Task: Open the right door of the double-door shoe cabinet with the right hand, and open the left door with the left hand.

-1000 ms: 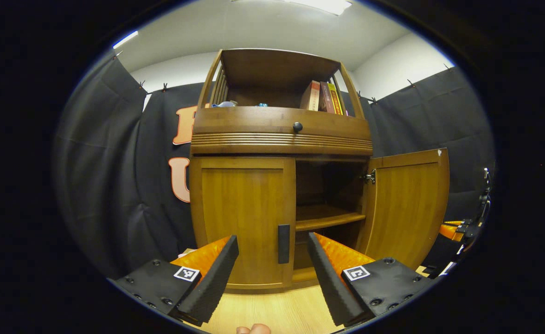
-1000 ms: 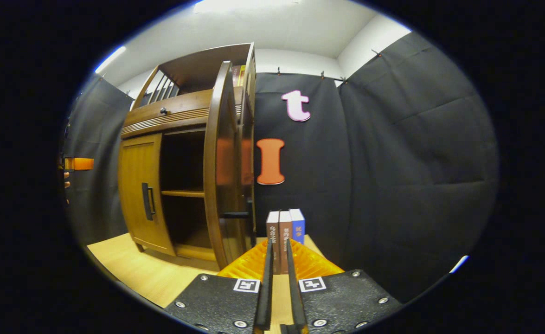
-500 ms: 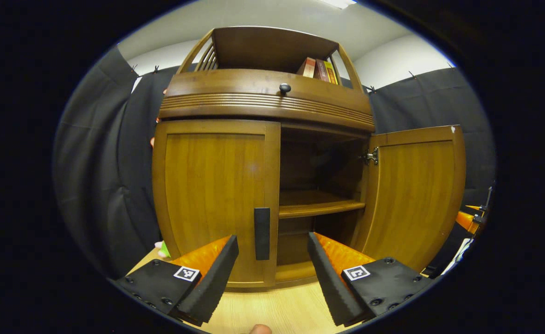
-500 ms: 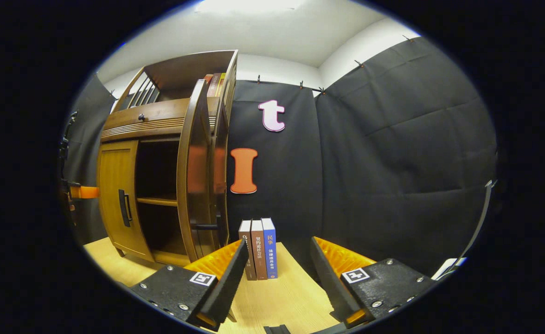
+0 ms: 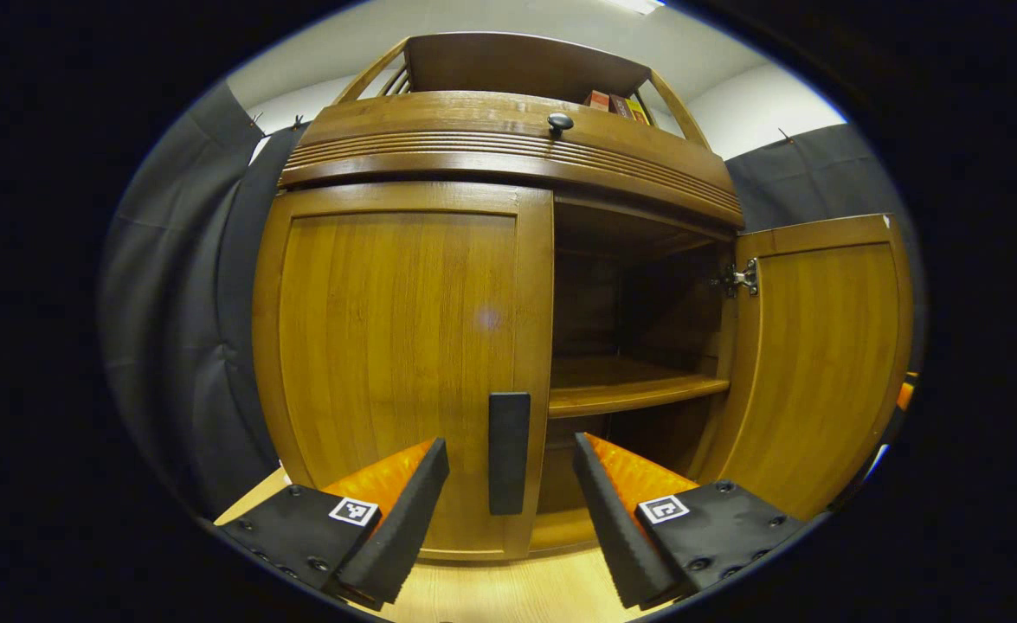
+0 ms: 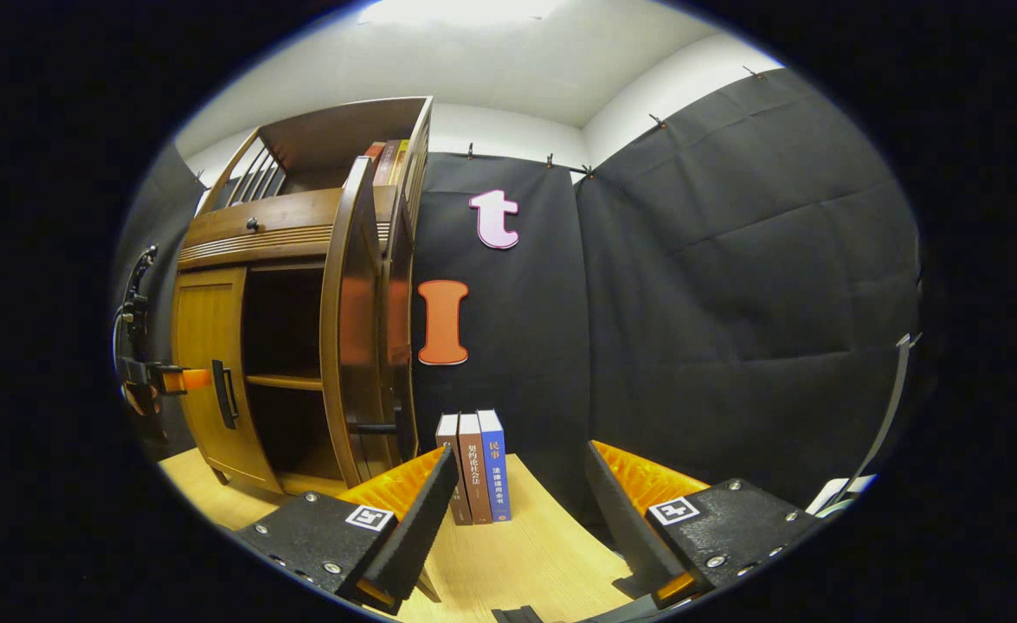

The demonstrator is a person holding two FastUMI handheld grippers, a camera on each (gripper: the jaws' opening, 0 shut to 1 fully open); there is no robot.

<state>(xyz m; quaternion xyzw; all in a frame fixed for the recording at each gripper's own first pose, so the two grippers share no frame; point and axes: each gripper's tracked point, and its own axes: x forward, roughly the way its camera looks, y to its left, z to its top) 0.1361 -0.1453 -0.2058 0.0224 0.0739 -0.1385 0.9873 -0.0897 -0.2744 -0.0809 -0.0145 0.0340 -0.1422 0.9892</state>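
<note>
The wooden shoe cabinet [image 5: 508, 164] stands close in the left gripper view. Its left door [image 5: 395, 346] is closed, with a dark vertical handle [image 5: 509, 452]. My left gripper [image 5: 508, 484] is open, its fingers on either side of that handle and just short of it. The right door [image 5: 828, 346] hangs swung out, baring an inner shelf [image 5: 629, 394]. In the right gripper view my right gripper [image 6: 517, 502] is open and holds nothing, away from the right door [image 6: 348, 320], which I see edge-on. The left gripper [image 6: 170, 379] appears there at the left door's handle [image 6: 225, 394].
Three books [image 6: 473, 467] stand upright on the light wooden floor [image 6: 525, 554] beside the cabinet, just ahead of my right gripper. More books [image 5: 616, 101] sit on the cabinet's top shelf. A drawer with a round knob [image 5: 560, 122] runs above the doors.
My left gripper has moved closer to the left door, bringing the handle between its fingers. My right gripper opened from shut about a second ago and drew slightly away from the open right door.
</note>
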